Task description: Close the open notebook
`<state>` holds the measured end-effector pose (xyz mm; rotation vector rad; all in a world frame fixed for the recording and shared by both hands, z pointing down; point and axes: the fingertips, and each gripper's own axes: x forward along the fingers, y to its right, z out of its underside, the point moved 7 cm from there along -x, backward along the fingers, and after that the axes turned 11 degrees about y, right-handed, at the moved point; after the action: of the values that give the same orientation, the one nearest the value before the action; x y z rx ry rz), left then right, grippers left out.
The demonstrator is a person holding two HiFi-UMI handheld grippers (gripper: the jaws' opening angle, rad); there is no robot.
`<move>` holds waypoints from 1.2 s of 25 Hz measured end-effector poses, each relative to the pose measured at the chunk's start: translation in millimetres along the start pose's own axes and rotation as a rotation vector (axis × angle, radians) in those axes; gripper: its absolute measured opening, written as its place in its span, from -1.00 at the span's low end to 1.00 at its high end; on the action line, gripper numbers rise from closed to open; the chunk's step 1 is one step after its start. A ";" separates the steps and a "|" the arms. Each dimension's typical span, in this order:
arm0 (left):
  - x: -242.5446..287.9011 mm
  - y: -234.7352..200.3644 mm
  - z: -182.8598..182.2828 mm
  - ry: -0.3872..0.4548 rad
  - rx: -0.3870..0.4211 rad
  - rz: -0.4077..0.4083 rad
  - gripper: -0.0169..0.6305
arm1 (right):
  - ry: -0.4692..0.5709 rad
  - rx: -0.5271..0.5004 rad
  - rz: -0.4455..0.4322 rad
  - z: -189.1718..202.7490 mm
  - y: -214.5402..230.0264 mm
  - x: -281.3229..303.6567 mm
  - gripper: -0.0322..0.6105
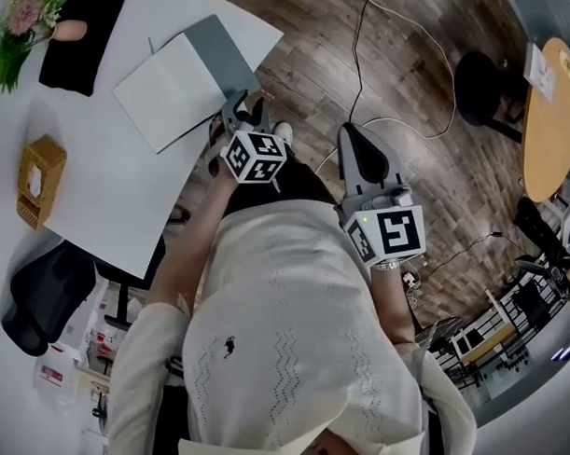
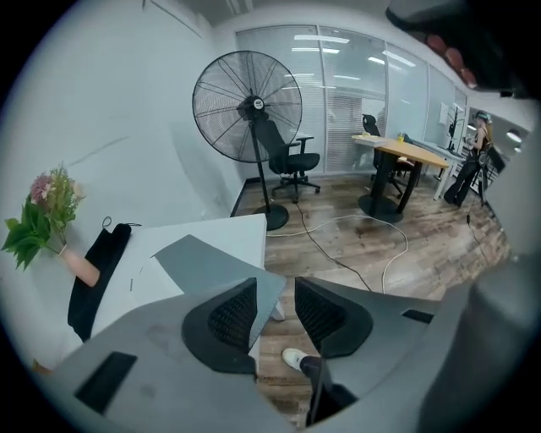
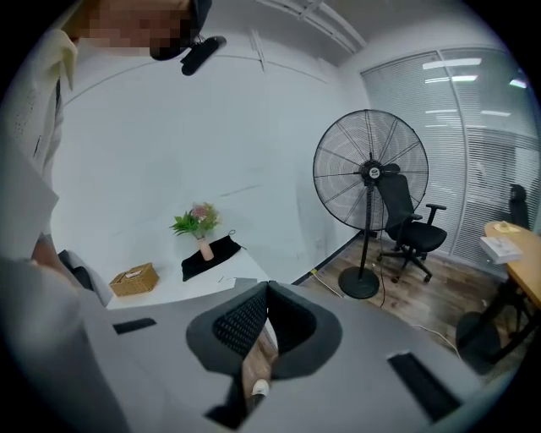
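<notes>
Left gripper view: left gripper (image 2: 275,294) jaws apart beside notebook (image 2: 210,262); right gripper (image 3: 266,292) jaws clenched.

Long white ceiling strip lights (image 2: 325,38) give bright, even light with soft shadows. The smooth white tabletop (image 1: 127,198) almost washes out. Every view bows strongly at its edges; both gripper views go black at the corners.

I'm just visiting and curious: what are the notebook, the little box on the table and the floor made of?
Notebook: matte white paper pages, flat grey cover, probably card. Box: tan woven fibre, maybe rattan, going by its basket texture. Floor: brown planks with visible grain, wood or laminate.
</notes>
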<state>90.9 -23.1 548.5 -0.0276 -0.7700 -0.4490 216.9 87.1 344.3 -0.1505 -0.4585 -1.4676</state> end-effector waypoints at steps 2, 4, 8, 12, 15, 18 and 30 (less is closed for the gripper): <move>9.9 1.0 4.4 -0.029 0.049 -0.004 -0.50 | -0.001 0.012 0.023 1.7 0.4 -1.1 -0.90; 17.3 2.6 8.4 -0.049 0.111 -0.012 -0.50 | -0.003 0.022 0.041 4.9 0.0 -2.0 -0.90; 25.3 6.6 8.9 -0.074 0.222 -0.025 -0.50 | -0.005 0.038 0.080 6.7 0.7 -6.4 -0.90; 35.3 8.3 9.7 -0.116 0.264 -0.024 -0.50 | -0.002 0.055 0.121 7.4 3.1 -9.2 -0.90; 40.7 7.1 9.5 -0.141 0.268 -0.045 -0.51 | -0.003 0.069 0.146 9.6 5.1 -10.7 -0.90; 41.8 5.4 8.7 -0.146 0.241 -0.047 -0.57 | -0.005 0.073 0.158 11.2 6.4 -10.6 -0.90; 38.7 -2.5 6.2 -0.111 -0.028 0.029 -0.80 | -0.003 0.065 0.148 5.5 2.5 2.4 -0.90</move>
<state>110.1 -39.1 578.9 -0.0900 -0.8719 -0.4332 218.2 87.2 350.6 -0.1320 -0.4872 -1.3063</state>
